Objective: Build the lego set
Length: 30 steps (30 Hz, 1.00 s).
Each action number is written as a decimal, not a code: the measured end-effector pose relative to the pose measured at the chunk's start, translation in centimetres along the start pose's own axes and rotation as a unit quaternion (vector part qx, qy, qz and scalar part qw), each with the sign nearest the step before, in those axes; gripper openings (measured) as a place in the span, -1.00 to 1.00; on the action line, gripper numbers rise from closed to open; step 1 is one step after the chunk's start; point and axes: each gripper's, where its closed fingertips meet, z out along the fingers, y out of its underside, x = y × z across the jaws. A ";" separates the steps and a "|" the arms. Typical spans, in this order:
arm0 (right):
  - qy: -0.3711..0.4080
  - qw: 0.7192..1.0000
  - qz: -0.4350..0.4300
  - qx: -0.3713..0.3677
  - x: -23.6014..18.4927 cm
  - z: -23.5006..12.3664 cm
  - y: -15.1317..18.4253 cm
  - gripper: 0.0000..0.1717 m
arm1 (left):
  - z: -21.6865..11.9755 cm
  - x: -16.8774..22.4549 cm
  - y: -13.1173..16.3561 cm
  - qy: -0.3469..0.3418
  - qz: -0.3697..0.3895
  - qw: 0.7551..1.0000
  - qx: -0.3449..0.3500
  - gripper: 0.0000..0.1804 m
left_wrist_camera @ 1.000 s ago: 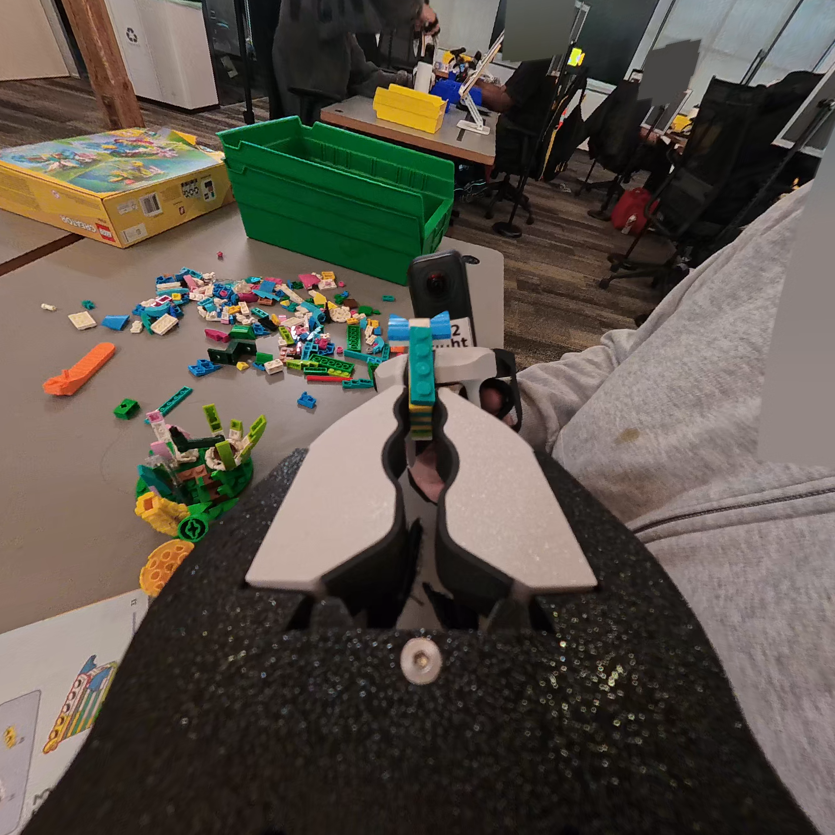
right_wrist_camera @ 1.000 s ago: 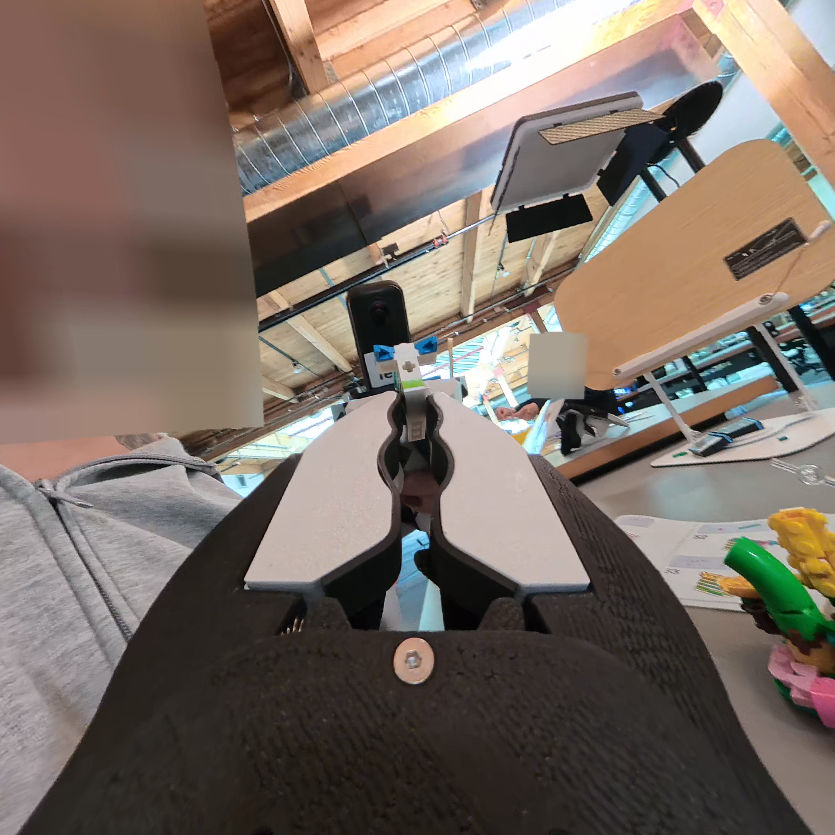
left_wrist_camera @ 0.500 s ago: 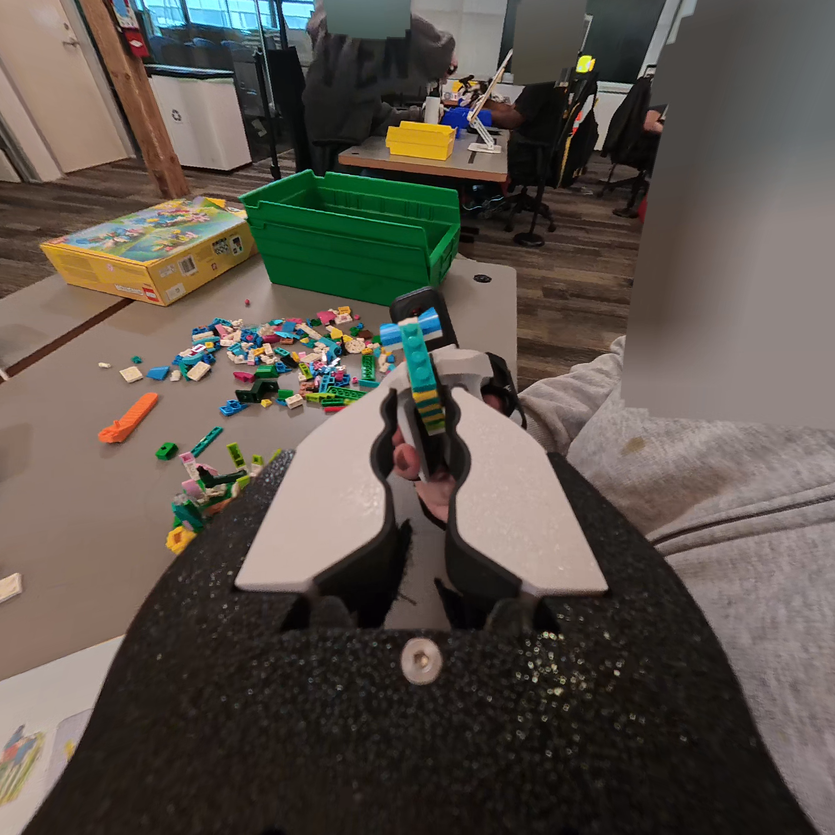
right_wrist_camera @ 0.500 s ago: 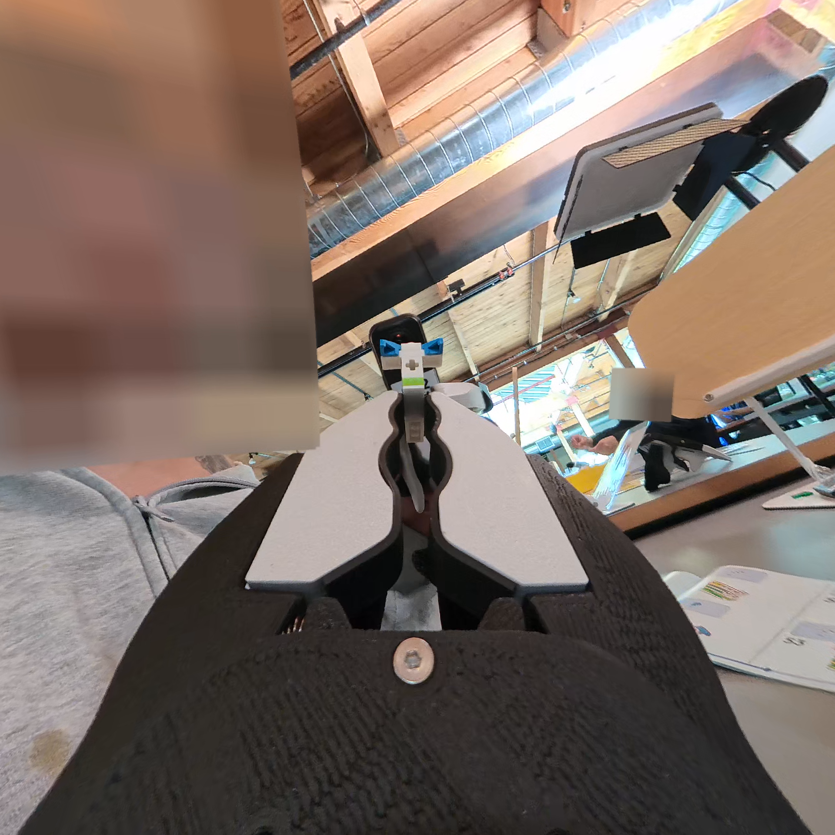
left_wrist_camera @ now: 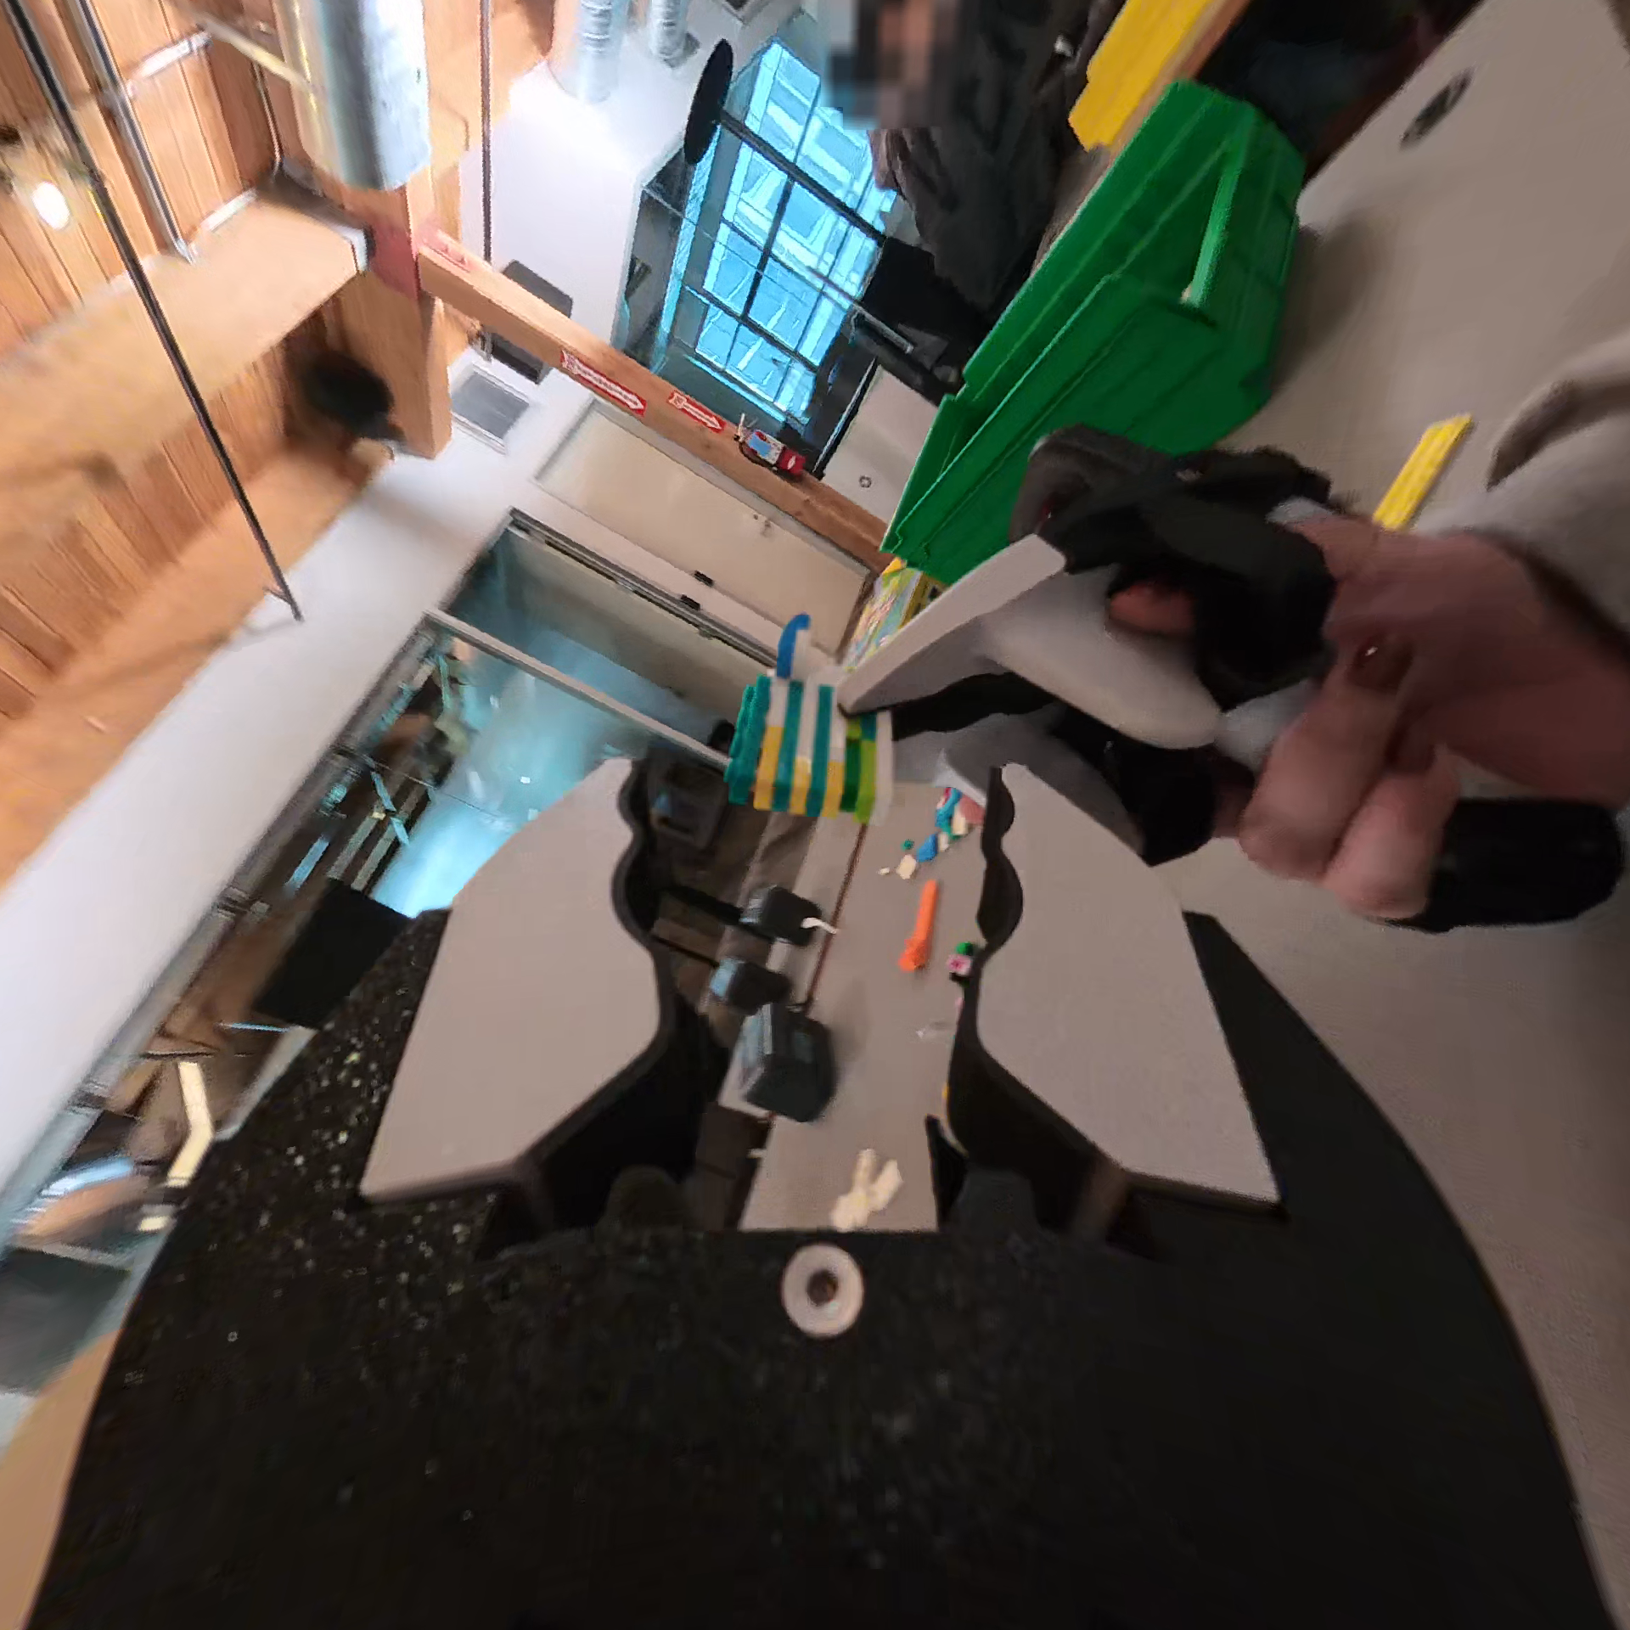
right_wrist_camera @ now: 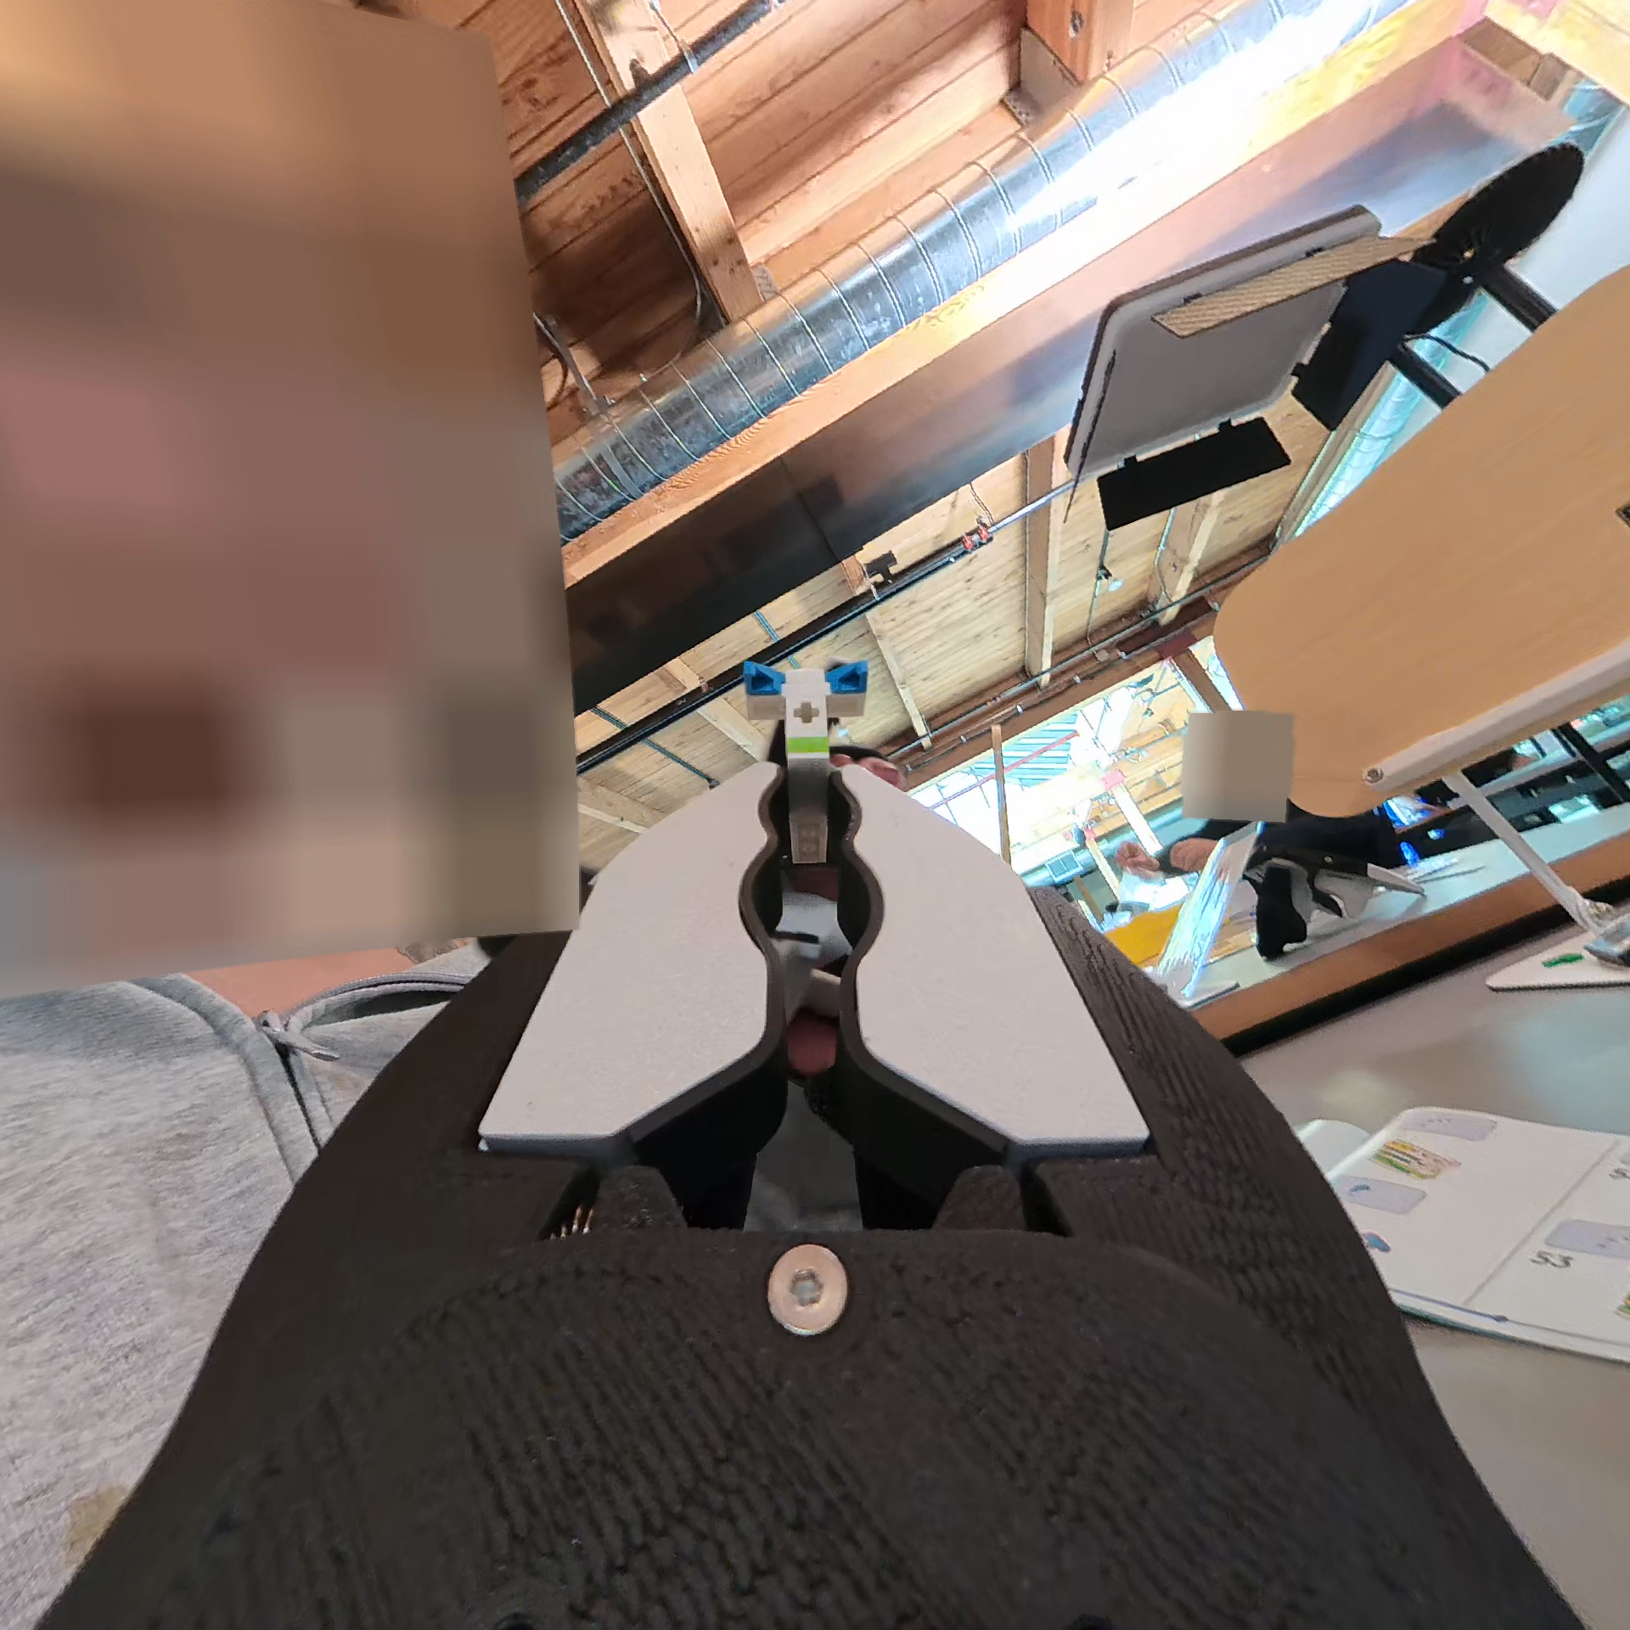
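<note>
A: What is sitting at the middle of it all?

B: A small striped brick assembly (left_wrist_camera: 807, 750), teal, white, yellow and lime layers with a blue hook on top; the right gripper (right_wrist_camera: 807, 776) is clamping it, both grey fingers (right_wrist_camera: 891, 794) pressing on its white stem, and its blue-cornered white head is sticking out beyond the tips.

A: And the left gripper?

B: The left gripper (left_wrist_camera: 807, 794) is standing wide, its fingers (left_wrist_camera: 529, 970) well apart and gripping nothing; the brick assembly is hanging just beyond its tips, between them but touching neither.

A: What is lying around the assembly?

B: A bare hand (left_wrist_camera: 1429, 706) is gripping the right gripper's handle beside the assembly; behind the assembly a green bin (left_wrist_camera: 1129, 326) is resting on the grey table (left_wrist_camera: 1455, 1102); below the assembly an orange brick separator (left_wrist_camera: 919, 926) and scattered loose bricks (left_wrist_camera: 935, 829) are lying on that table; seen from the right wrist, an open instruction booklet (right_wrist_camera: 1499, 1235) is lying on the table, off to the side of the assembly; motion is blurring much of the left wrist view.
</note>
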 end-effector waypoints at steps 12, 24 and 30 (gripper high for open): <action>0.009 1.000 0.017 -0.020 0.0 0.0 1.0 -0.93 | 0.4 0.2 -0.2 -0.014 0.084 0.996 0.005 -0.59; 0.000 0.999 0.028 -0.026 -0.3 0.0 1.2 -0.93 | 0.3 0.4 -0.3 0.006 0.018 1.000 0.014 -0.59; -0.007 0.999 0.037 -0.031 -0.5 0.1 1.5 -0.93 | 0.1 0.5 -0.5 0.018 0.016 0.999 0.031 -0.59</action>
